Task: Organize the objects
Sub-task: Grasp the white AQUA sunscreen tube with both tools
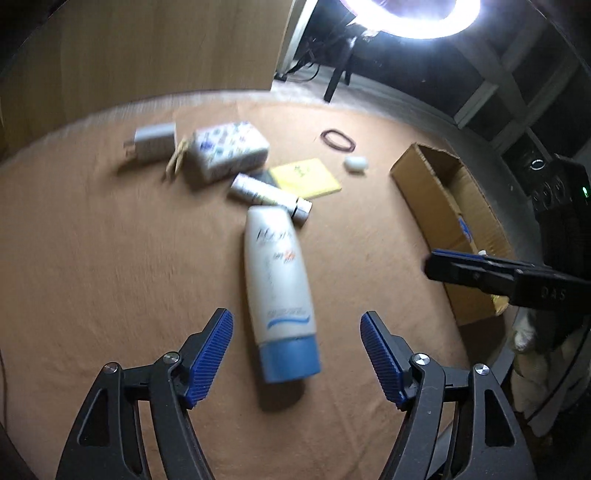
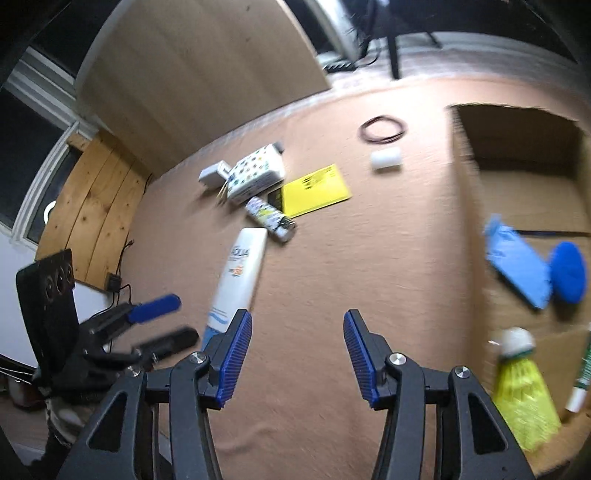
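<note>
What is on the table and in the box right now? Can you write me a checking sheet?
Surface: table under a tan cloth.
Job's things: white bottle lying flat; spray can, patterned box, charger, yellow pad, hair band, white cap; cardboard box holds a blue pouch and a shuttlecock.
Clutter: nothing seen.
Grippers: left gripper open, empty; right gripper open, empty.
Cables: wires beside the table.
Surroundings: ring light, wooden panel.

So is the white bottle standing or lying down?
Lying down: the white bottle rests on its side on the cloth, blue cap toward the camera.
</note>
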Available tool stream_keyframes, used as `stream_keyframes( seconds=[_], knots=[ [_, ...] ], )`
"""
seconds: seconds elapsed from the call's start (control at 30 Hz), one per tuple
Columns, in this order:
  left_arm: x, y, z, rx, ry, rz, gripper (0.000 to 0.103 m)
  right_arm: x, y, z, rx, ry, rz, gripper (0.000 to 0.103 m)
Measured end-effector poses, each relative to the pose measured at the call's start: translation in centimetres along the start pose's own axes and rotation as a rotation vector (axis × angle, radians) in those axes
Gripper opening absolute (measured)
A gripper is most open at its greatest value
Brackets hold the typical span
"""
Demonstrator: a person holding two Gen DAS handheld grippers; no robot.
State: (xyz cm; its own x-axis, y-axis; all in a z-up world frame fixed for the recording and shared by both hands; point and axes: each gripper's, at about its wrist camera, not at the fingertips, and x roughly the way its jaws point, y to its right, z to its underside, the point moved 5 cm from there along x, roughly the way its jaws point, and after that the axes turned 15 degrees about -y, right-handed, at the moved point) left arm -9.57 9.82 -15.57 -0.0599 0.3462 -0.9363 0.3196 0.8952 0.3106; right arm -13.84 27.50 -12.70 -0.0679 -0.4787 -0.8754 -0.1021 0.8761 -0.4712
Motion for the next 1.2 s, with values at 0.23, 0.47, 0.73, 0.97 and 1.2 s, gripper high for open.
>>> stream_keyframes(
  seconds=[0.23, 0.47, 0.73, 0.97, 1.2],
  knots=[
    [1.7, -0.6, 0.4, -0.013, -0.024, 0.037, 0.075, 4.0, -2.0, -2.3, 0.003, -0.11, -0.079, 0.048],
    [3.3, -0.3, -0.1, -0.013, -0.05, 0.078, 0.07, 6.4, -3.5, -4.1, 0.008, -0.177, -0.121, 0.048],
    [3.9, -0.1, -0.3, -0.008, -0.06, 0.089, 0.062, 7.6, -4.9, -4.6, -0.042, -0.221, -0.103, 0.048],
    [4.5, -0.2, -0.1, -0.025, -0.075, 0.115, 0.059, 8.6, -5.4, -4.2, -0.062, -0.235, -0.1, 0.047],
    [4.4, 0.5, 0.4, -0.032, -0.067, 0.094, 0.051, 8.3, -5.4, -3.9, -0.073, -0.211, -0.063, 0.036]
  ],
)
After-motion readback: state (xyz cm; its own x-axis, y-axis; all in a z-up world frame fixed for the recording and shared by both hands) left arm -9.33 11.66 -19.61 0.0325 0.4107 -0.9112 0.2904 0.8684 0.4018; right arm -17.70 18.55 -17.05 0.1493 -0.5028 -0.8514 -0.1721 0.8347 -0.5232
